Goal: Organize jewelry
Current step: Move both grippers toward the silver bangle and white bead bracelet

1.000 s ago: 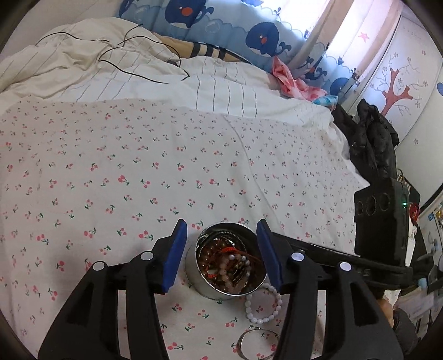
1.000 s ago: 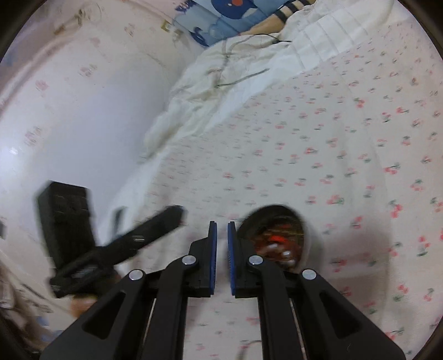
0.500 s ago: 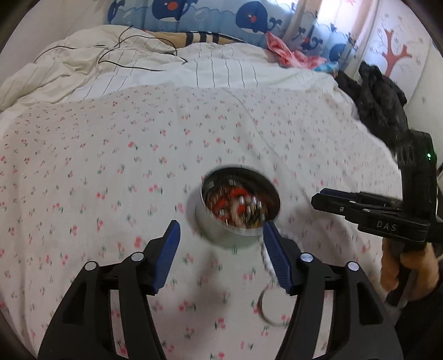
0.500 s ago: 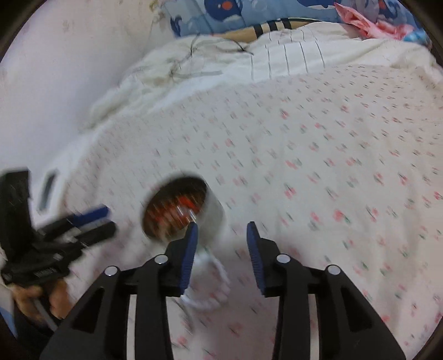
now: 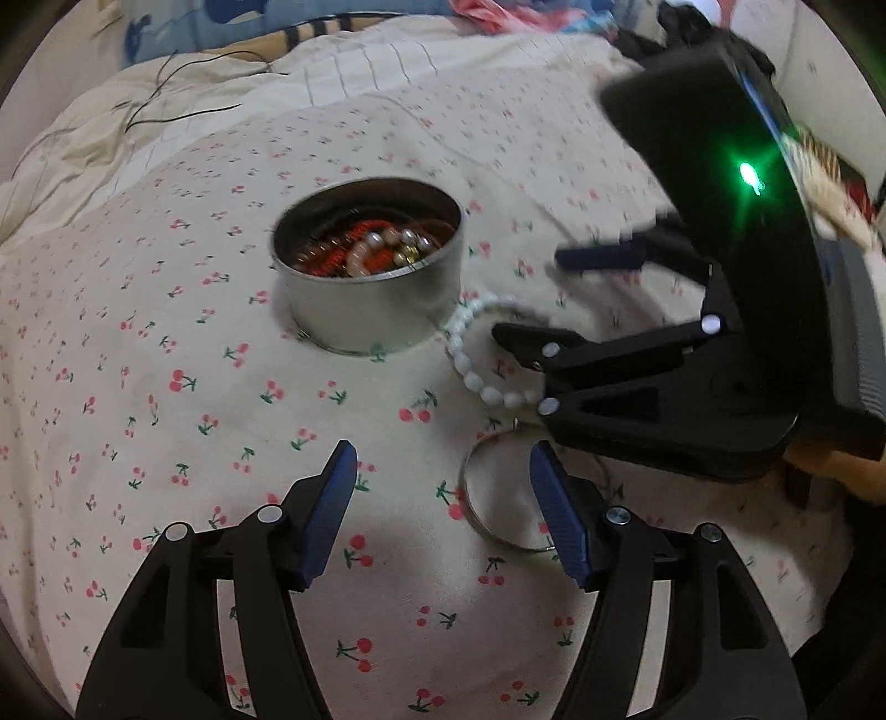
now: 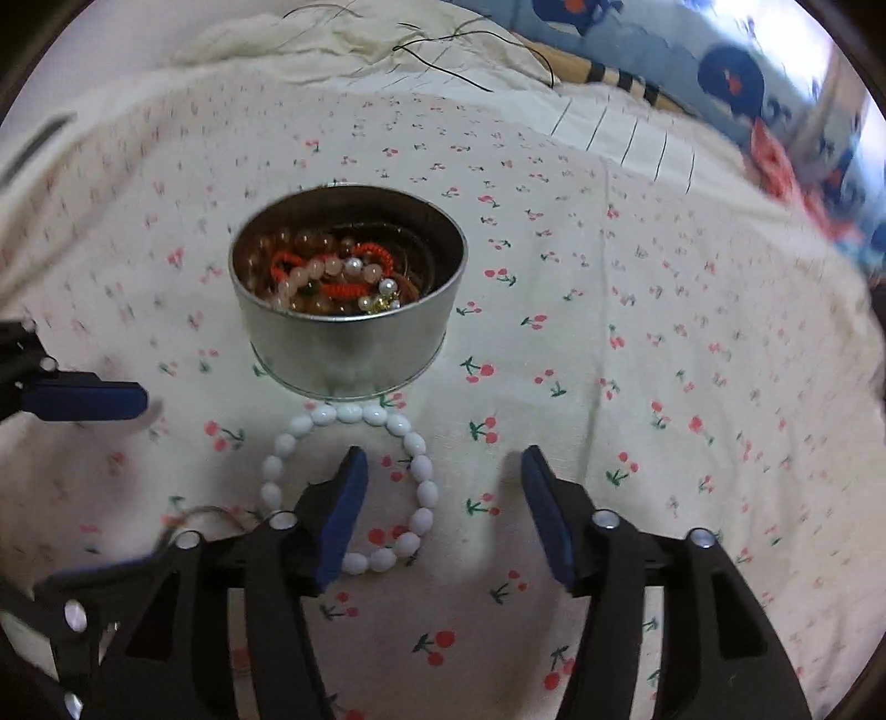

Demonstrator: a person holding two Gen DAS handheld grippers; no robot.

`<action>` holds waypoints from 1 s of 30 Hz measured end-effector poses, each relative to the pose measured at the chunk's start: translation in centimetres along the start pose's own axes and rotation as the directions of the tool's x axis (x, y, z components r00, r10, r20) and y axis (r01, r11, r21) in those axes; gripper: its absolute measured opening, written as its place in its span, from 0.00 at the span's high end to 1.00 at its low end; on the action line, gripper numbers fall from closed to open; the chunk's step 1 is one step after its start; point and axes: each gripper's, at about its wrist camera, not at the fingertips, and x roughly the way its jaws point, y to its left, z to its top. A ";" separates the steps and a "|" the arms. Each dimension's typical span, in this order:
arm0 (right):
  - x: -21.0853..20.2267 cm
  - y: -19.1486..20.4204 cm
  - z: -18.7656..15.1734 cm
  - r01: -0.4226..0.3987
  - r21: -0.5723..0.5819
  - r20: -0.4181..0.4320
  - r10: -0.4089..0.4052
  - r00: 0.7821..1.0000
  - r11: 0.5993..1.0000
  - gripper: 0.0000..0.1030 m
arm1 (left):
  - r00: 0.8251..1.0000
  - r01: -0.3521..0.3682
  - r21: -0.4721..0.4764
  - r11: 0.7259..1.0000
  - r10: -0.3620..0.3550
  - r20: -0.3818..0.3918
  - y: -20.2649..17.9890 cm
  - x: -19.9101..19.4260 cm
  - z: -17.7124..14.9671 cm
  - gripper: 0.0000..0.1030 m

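A round metal tin [image 5: 376, 299] holding several bead bracelets and red cords stands on the cherry-print bedsheet; it also shows in the right wrist view [image 6: 346, 338]. A white bead bracelet [image 6: 354, 482] lies on the sheet just in front of the tin, also seen in the left wrist view [image 5: 476, 354]. A thin silver bangle [image 5: 498, 498] lies nearer. My left gripper [image 5: 443, 515] is open and empty, above the sheet beside the bangle. My right gripper [image 6: 443, 509] is open and empty, its left finger over the white bracelet.
The cherry-print sheet [image 6: 637, 360] covers the bed. A rumpled white duvet with black cables [image 6: 443, 39] and a whale-print pillow [image 6: 736, 66] lie at the far end. The right gripper's body [image 5: 692, 360] crowds the right of the left wrist view.
Both grippers have pulled back from the tin and turned toward it. My right gripper went from shut to wide open and now hovers over the white bracelet.
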 end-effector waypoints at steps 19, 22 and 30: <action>0.1 -1.0 -0.6 0.049 -0.053 -0.068 -0.053 0.996 0.997 0.31 | 0.990 -0.134 0.093 0.987 0.137 -0.027 -0.7 1.2 -0.3 0.32; 0.0 -0.9 -0.9 0.047 -0.069 -0.078 -0.053 0.996 0.997 0.30 | 0.989 -0.145 0.093 0.985 0.148 -0.026 -0.5 1.2 -0.3 0.31; -0.4 -0.9 -1.4 0.018 -0.120 -0.119 -0.033 0.992 0.993 0.29 | 0.981 -0.188 0.094 0.978 0.191 -0.018 -0.1 1.4 -0.2 0.28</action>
